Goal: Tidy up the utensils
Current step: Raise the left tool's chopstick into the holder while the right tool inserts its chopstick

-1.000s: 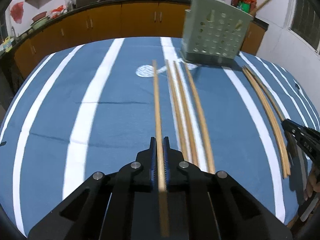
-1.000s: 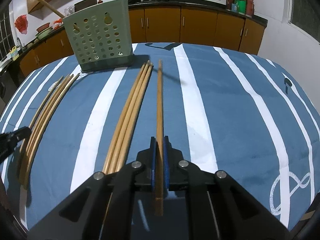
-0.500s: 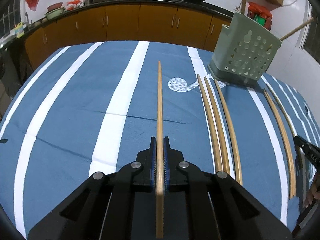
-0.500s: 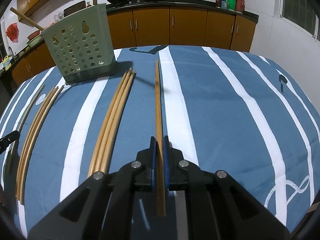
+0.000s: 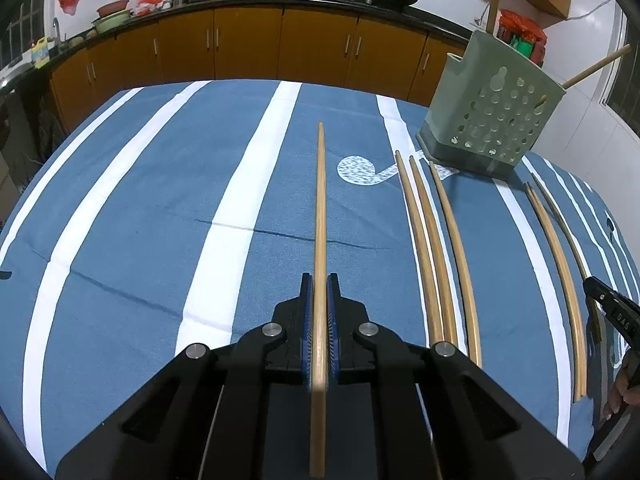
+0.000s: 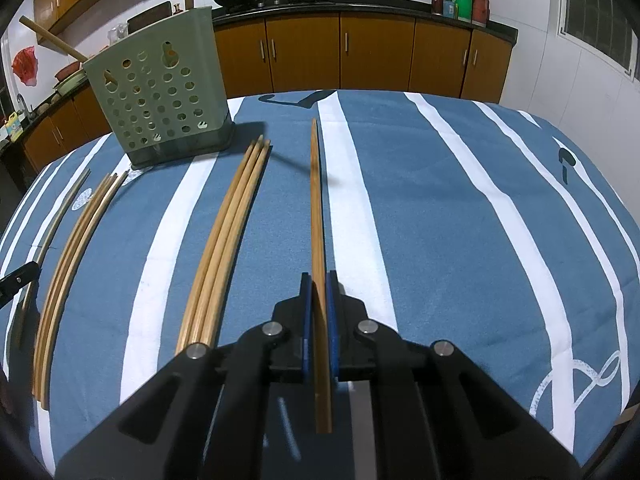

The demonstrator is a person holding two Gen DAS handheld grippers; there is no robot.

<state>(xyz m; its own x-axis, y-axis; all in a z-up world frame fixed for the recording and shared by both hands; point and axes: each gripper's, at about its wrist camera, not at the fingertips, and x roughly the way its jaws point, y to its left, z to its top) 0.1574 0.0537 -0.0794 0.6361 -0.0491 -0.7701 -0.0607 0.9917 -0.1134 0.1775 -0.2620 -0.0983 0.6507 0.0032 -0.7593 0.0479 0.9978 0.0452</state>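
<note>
Since a second ago my left view has swung: the pale green perforated plastic utensil holder [image 5: 494,112] has shifted from upper centre to the upper right, and the three loose sticks now lie clear to the right of my held one.

The left hand-held gripper [image 5: 320,284] is clamped tight on a long light-brown wooden chopstick [image 5: 321,208], which runs straight forward from between the pads, its tip above the cloth. The right hand-held gripper [image 6: 316,280] is likewise closed on a second long wooden chopstick [image 6: 316,200], pointing ahead in the same way.

In the right view, a group of three wooden chopsticks [image 6: 228,232] lies on the cloth just left of the held one, side by side and touching. Further left lies another bundle of wooden chopsticks [image 6: 76,240], with a darker thin stick [image 6: 56,220] beside it.

The holder stands upright beyond the loose groups, with wooden handles projecting from its top.

All of this rests on the table, covered by a blue cloth with white stripes [image 6: 420,220]. Orange-brown kitchen cabinets [image 6: 340,52] line the wall behind.
</note>
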